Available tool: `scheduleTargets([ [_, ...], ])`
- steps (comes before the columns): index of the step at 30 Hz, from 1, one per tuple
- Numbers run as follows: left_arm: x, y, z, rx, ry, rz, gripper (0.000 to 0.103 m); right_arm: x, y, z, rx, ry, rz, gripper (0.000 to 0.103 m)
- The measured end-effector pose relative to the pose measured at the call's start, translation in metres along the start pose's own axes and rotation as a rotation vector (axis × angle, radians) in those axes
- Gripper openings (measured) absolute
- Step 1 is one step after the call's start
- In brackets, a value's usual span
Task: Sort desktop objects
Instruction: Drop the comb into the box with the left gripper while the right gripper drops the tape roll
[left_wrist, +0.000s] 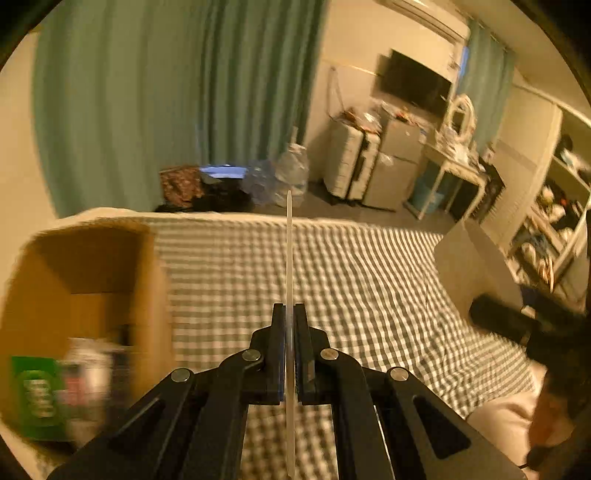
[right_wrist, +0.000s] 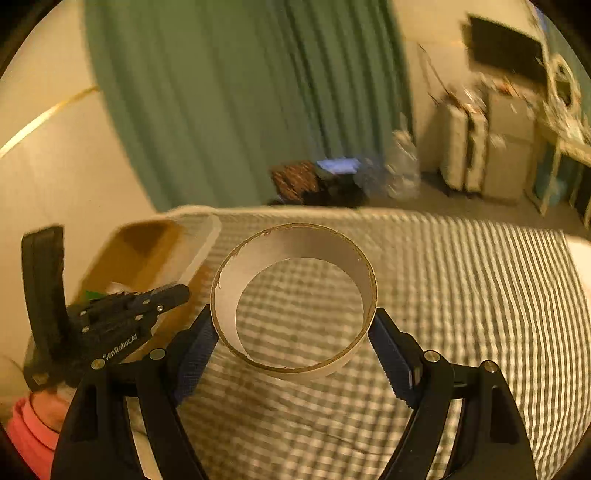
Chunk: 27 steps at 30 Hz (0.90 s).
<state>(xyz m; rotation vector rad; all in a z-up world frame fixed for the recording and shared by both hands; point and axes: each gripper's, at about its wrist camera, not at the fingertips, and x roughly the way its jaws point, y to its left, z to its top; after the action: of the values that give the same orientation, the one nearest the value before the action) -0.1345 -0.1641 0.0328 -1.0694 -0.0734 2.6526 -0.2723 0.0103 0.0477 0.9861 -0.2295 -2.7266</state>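
Cardboard ring (right_wrist: 295, 295): matt, rough torn rim. Box (left_wrist: 85, 280): brown matt cardboard. Bed cover (left_wrist: 369, 280): checked cloth. Thin strip (left_wrist: 289, 258): translucent plastic. Hand-held gripper (right_wrist: 293, 350): matt black plastic.

Warm, dim yellowish light throughout. Green curtain (left_wrist: 147, 103) hanging floor-length across the far wall, cream wall (right_wrist: 55, 155) to its left. Foreground filled by a bed in a green-and-white checked cover (left_wrist: 351, 266). Beyond its far edge, grey floor (left_wrist: 332, 206) with dark bags and clear plastic bottles (left_wrist: 291, 173) heaped by the curtain. Further right, pale suitcases (left_wrist: 351, 162), a dark wall-mounted television (left_wrist: 413, 81), a white desk (left_wrist: 454, 166), and open shelving (left_wrist: 554, 206) at the right edge.
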Motion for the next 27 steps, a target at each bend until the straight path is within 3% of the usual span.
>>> scheduleTargets([
  [5,-0.059,0.067,0.013,0.034,-0.003,0.067,0.003,-0.004,0.084,0.022,-0.050,-0.030,0.142,0.081],
  [10,-0.060,0.139,-0.021,-0.011,0.058,0.149,0.003,0.040,0.153,0.030,-0.017,0.039,0.268,0.081],
  [12,-0.055,0.159,-0.039,-0.047,0.048,0.159,0.003,0.069,0.171,0.029,-0.023,0.093,0.248,0.081],
  [14,-0.046,0.174,-0.051,-0.085,0.037,0.117,0.003,0.094,0.184,0.028,-0.040,0.120,0.208,0.081],
  [18,-0.022,0.184,-0.052,-0.091,0.036,0.106,0.003,0.135,0.200,0.027,-0.045,0.167,0.175,0.081],
  [21,-0.023,0.186,-0.049,-0.103,-0.004,0.064,0.003,0.158,0.202,0.031,-0.065,0.174,0.140,0.081],
  [23,-0.028,0.184,-0.045,-0.076,-0.020,0.088,0.005,0.169,0.204,0.036,-0.059,0.163,0.141,0.081],
  [24,-0.029,0.181,-0.045,-0.065,-0.030,0.108,0.008,0.172,0.204,0.038,-0.052,0.150,0.143,0.082],
  [26,-0.038,0.178,-0.042,-0.056,-0.058,0.119,0.028,0.172,0.209,0.038,-0.038,0.102,0.143,0.083],
  [27,-0.044,0.179,-0.042,-0.060,-0.079,0.124,0.058,0.171,0.210,0.039,-0.029,0.085,0.143,0.084],
])
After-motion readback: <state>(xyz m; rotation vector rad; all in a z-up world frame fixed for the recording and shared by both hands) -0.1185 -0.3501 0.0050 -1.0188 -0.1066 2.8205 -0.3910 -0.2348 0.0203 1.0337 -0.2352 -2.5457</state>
